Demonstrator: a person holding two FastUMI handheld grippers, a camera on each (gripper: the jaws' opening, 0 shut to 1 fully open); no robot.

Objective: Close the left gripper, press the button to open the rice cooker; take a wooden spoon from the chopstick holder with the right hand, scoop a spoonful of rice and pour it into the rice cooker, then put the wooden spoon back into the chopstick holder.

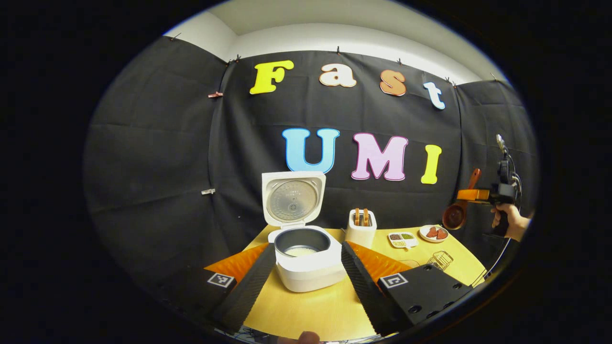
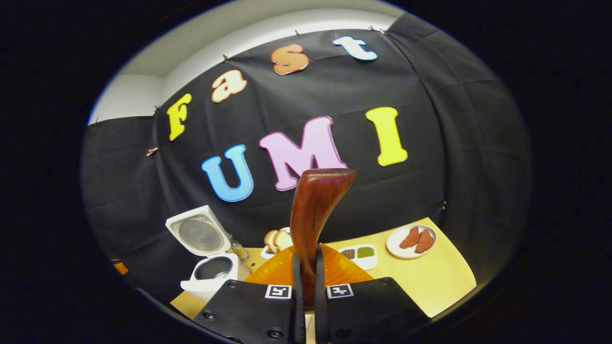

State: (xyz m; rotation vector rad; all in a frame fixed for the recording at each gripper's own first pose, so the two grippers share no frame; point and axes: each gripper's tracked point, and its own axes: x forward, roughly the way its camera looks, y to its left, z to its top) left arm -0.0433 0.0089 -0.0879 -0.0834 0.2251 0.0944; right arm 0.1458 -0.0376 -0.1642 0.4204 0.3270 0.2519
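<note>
- The wooden spoon is clamped between my right fingers, which press its handle from both sides; the handle rises straight up ahead of me in the right gripper view.
- In the left gripper view the same wooden spoon hangs in the air off the right end of the desk, bowl down and handle tilted up, held by my right gripper with my hand behind it.
- The rice cooker stands open on the desk, its lid upright at the back, and pale rice lies in the bottom of its inner pot.
- My left gripper has its fingers spread wide apart, one on each side of the rice cooker as I look along them, gripping nothing.
- Just right of the cooker stands a white toaster with two slices in its slots.
- Farther right lie a divided dish of grains and a small plate with reddish pieces.
- A small wire holder sits near the desk's right front edge.
</note>
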